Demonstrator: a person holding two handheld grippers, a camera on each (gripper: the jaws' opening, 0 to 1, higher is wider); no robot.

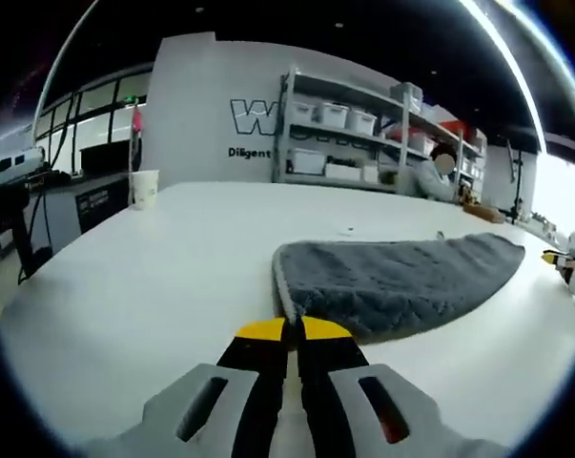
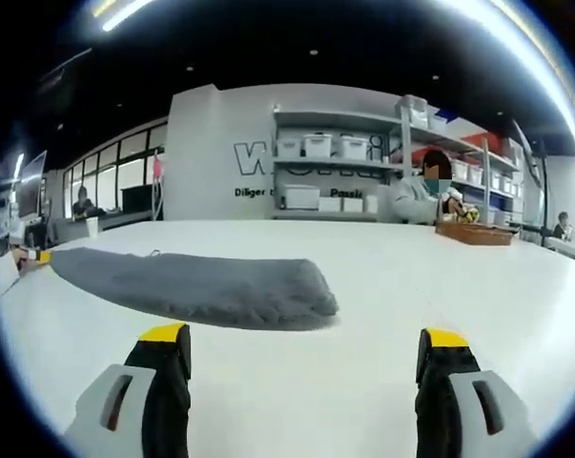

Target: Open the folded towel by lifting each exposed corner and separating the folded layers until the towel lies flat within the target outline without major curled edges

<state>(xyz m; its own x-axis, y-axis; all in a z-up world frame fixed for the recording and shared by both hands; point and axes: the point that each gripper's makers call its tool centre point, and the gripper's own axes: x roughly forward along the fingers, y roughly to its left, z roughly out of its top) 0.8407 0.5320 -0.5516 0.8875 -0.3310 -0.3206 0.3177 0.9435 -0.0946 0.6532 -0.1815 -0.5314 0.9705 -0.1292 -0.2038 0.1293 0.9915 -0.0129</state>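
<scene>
A grey plush towel (image 1: 401, 277) lies folded on the white table (image 1: 173, 277). In the left gripper view its near corner reaches right between my left gripper's (image 1: 293, 329) yellow-tipped jaws, which are shut on that corner at table level. In the right gripper view the same towel (image 2: 201, 281) lies ahead and to the left, its rounded end nearest. My right gripper (image 2: 304, 336) is open wide just above the table, short of the towel, with nothing between its fingers. A bit of the right gripper (image 1: 559, 258) shows past the towel's far end in the left gripper view.
A white cup (image 1: 144, 187) stands at the table's far left edge. A brown wooden tray (image 2: 473, 232) sits far back on the right, near a seated person (image 2: 420, 198). Shelves with white bins (image 2: 330, 145) line the back wall.
</scene>
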